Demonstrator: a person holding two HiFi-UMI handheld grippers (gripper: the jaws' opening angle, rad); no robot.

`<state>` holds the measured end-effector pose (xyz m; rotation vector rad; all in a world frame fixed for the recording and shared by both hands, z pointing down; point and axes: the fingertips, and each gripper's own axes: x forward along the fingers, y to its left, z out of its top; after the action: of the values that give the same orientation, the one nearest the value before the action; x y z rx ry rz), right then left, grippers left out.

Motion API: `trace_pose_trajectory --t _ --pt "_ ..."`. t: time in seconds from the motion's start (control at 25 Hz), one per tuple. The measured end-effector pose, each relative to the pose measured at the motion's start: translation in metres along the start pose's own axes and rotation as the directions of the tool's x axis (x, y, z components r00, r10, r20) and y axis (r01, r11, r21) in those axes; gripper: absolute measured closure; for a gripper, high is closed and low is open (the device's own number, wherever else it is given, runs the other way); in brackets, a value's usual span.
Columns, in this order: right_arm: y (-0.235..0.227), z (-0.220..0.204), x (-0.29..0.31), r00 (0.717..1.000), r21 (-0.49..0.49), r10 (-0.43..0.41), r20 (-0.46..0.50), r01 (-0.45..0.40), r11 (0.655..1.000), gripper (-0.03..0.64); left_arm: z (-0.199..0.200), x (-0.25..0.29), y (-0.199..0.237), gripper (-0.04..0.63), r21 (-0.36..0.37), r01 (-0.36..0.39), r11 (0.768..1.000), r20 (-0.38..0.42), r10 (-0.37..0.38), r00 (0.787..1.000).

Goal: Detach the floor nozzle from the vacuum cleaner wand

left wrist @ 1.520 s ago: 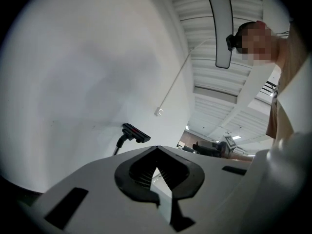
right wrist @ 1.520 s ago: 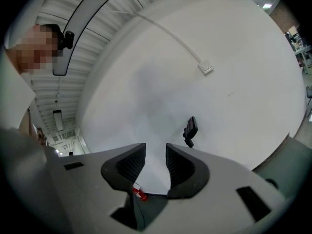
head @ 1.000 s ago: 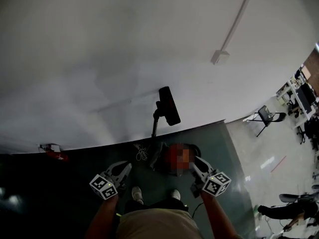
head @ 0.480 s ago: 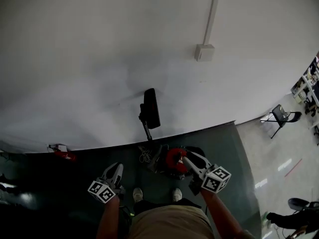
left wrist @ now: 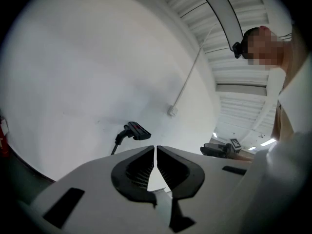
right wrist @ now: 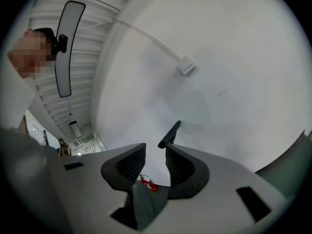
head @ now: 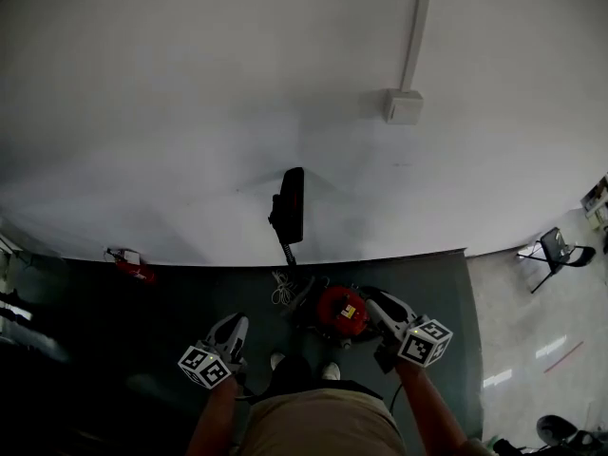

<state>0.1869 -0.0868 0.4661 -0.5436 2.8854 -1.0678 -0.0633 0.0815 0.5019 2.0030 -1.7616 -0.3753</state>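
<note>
Two grippers: both low at the near edge of the head view, one on each side of the person's shoes.
Left gripper (left wrist: pixel 155 147): jaws pressed together, nothing between them, aimed at the white wall (head: pixel 190 112).
Right gripper (right wrist: pixel 155 152): jaws spread a little with a clear gap, nothing held.
Floor nozzle (head: pixel 289 202): black, up off the floor and leaning on the wall straight ahead, well apart from both grippers.
Wand (head: pixel 286 251): dark, on the nozzle's lower end, running down toward the canister.
Canister (head: pixel 340 312): red, on the dark green floor (head: pixel 114 331) by the shoes, just left of the right gripper.
Fire extinguisher (head: pixel 130 266): red, at the wall's foot, far left.
Wall box (head: pixel 404 105): high right, with a conduit above it.
Folding chair (head: pixel 556 250): far right, on pale floor.
</note>
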Motion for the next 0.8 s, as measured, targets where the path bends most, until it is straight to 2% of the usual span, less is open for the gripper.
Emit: trace_pose_trajectory --t 0.28,0.44,0.6,0.8 --pt "-0.014 0.002 0.024 1.0 0.011 0.025 -0.017 -0.025 1.0 0.502 0.001 0.018 0.021 0.589 0.006 -0.061 0.998 -0.037 0.062 0.997" --pt "-0.037 0.01 0.034 1.0 0.042 -0.022 -0.006 0.022 0.999 0.502 0.005 0.048 0.035 0.589 0.02 -0.028 0.999 -0.081 0.029 0.996" --pt "-0.049 0.018 0.062 0.998 0.041 -0.063 0.005 0.063 0.997 0.502 0.016 0.086 0.074 0.588 0.034 0.01 0.999 -0.128 -0.005 0.992" --pt "-0.048 0.046 0.109 0.992 0.047 -0.112 0.063 0.109 0.993 0.502 0.034 0.136 0.123 0.586 0.091 0.091 0.992 -0.222 -0.069 0.973"
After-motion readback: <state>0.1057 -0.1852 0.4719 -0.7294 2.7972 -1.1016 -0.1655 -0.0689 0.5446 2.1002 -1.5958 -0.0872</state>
